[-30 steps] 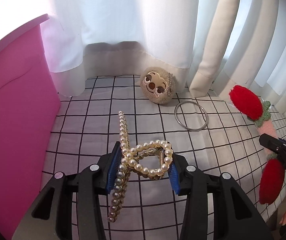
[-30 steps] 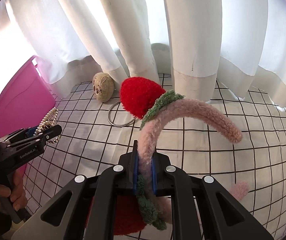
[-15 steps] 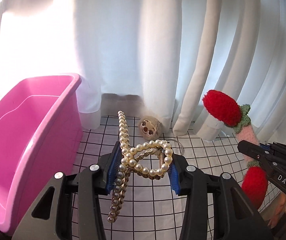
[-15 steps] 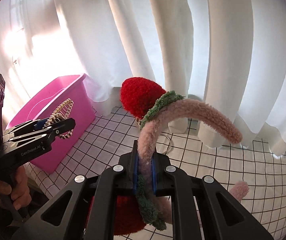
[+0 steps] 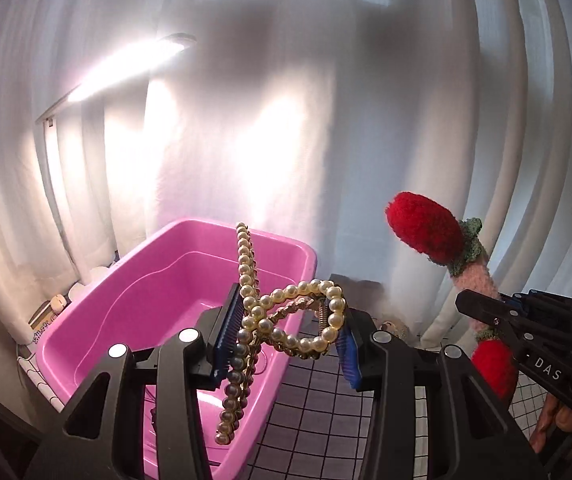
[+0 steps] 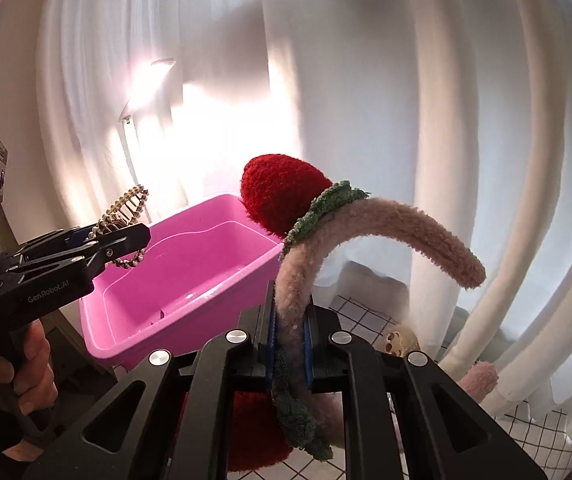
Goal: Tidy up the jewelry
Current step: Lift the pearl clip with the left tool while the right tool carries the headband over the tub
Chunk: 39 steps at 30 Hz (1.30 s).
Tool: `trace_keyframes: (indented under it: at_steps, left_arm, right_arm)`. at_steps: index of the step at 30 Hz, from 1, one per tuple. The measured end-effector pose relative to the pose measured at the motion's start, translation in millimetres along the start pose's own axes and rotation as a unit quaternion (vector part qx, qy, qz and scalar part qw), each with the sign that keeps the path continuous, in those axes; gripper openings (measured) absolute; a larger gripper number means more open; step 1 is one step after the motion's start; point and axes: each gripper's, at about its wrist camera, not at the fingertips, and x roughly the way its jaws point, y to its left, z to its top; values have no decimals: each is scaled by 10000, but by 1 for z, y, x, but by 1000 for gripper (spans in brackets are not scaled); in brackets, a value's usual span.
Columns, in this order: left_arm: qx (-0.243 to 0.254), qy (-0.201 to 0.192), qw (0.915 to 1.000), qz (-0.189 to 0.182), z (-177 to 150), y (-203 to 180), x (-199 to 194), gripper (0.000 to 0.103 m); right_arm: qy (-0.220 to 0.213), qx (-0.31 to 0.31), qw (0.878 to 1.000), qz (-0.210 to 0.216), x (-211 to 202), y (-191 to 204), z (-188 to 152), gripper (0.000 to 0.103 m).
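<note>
The left gripper (image 5: 289,340) clamps a pearl hair claw (image 5: 286,320) above the pink tub's (image 5: 134,292) near end – the right gripper (image 6: 287,340) pinches a fuzzy pink headband (image 6: 385,224) with red strawberries beside it, white curtains (image 6: 465,120) behind

pearl hair claw (image 5: 286,320), strawberry headband (image 6: 325,240), both held aloft

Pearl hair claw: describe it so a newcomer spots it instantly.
Start at the pink plastic bin in front of the white curtain. In front of it, the left tongs grip the pearl hair claw. Its looped rows of cream pearls on gold metal set it apart from the fuzzy pink strawberry headband alongside.
</note>
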Motion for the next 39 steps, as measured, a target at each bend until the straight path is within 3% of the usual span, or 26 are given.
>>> trace_keyframes:
  at_steps: [8, 14, 27, 39]
  left_arm:
    - [-308, 230, 9967, 721, -7, 83, 9, 42]
    - [-625, 533, 9929, 863, -13, 121, 36, 42]
    - [-1066, 1157, 9837, 872, -22, 159, 82, 42]
    - [-987, 1483, 9774, 1137, -25, 163, 101, 42]
  right_arm:
    - [110, -589, 9967, 549, 65, 73, 36, 11]
    - [391, -858, 9931, 702, 113, 108, 54, 11]
    - [1222, -927, 9868, 516, 205, 133, 65, 11]
    - [1582, -822, 9837, 213, 248, 135, 67, 11]
